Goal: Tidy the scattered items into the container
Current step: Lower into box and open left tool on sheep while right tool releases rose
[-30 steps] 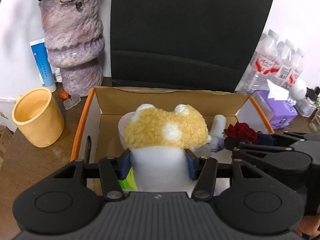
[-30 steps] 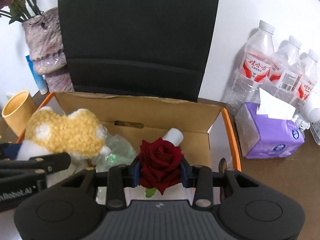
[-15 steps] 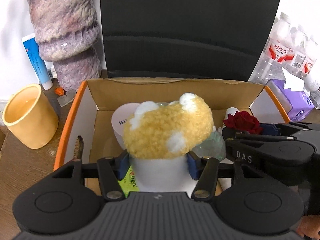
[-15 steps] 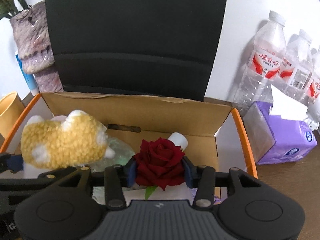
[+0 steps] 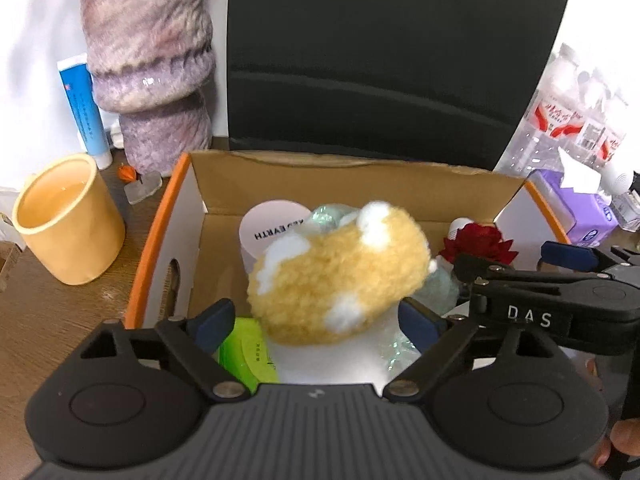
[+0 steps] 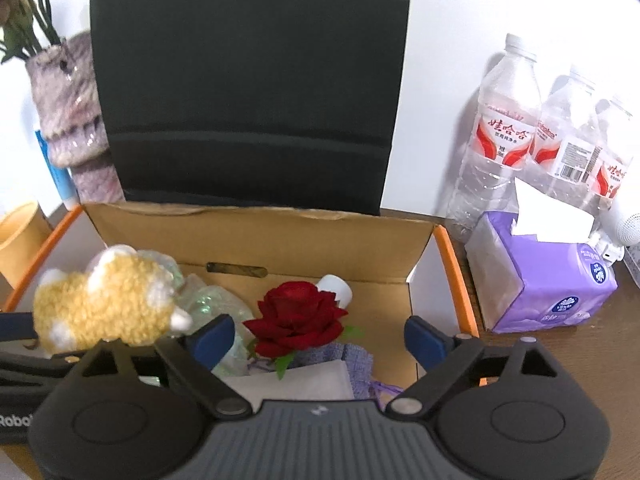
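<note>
The cardboard box [image 5: 156,248] with orange rims stands in front of me, its right rim [image 6: 456,280] in the right wrist view. My left gripper [image 5: 318,322] is open, its blue pads spread wide. A yellow-and-white plush toy [image 5: 340,276] sits loose between them, tilted, over the box's contents. My right gripper [image 6: 318,340] is open too. The red rose [image 6: 300,316] lies free in the box on a purple pouch [image 6: 340,356], closer to the left pad. The plush [image 6: 104,308] shows at the left of that view.
Inside the box are a white jar lid [image 5: 276,228], a green packet [image 5: 244,352], crinkly clear wrap [image 6: 208,300] and a white bottle [image 6: 336,288]. A yellow mug [image 5: 64,220], furry vase [image 5: 148,60], black chair back [image 5: 380,60], water bottles [image 6: 504,120] and tissue pack [image 6: 540,276] surround it.
Both grippers went from shut to open. The plush slipped out of the left pads and tilted over; the rose dropped out of the right pads onto the pouch.
</note>
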